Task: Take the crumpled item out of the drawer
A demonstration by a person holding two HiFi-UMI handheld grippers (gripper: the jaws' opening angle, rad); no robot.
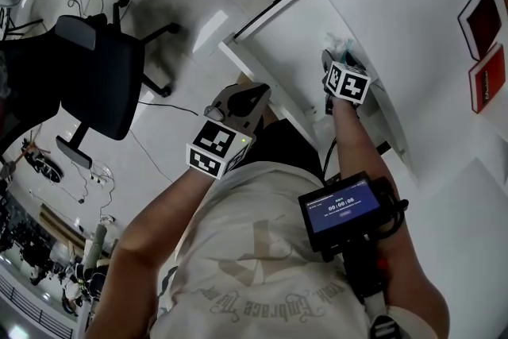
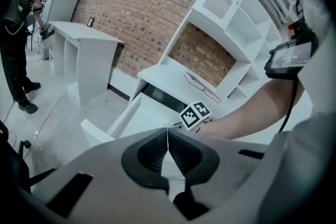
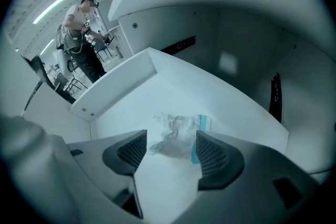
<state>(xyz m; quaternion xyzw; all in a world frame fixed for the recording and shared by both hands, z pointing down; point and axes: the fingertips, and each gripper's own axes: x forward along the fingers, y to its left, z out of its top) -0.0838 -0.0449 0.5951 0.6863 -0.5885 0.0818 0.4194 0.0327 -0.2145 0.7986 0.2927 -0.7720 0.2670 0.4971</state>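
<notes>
Reaching into the open white drawer (image 1: 274, 40), your right gripper (image 3: 170, 145) has its jaws spread wide and released, clamping nothing. The crumpled clear wrapper (image 3: 177, 136), with a blue strip along one edge, lies on the drawer's floor. Its near end sits in the gap between the two fingertips, and neither pad squeezes it. In the head view the same wrapper (image 1: 336, 42) shows as a pale wad just beyond that gripper's marker cube, close under the white desk top (image 1: 413, 20).

Your left gripper (image 2: 168, 140) is clenched shut, its ribbed pads meeting along one thin line with nothing between them. You hold it outside the drawer, near the front corner. It faces the drawer and your right forearm, where a small screen (image 1: 341, 206) is strapped. Two red flat items (image 1: 484, 44) rest on the desk top, well apart from the drawer. A black office chair (image 1: 99, 75) stands on the floor to your left.
</notes>
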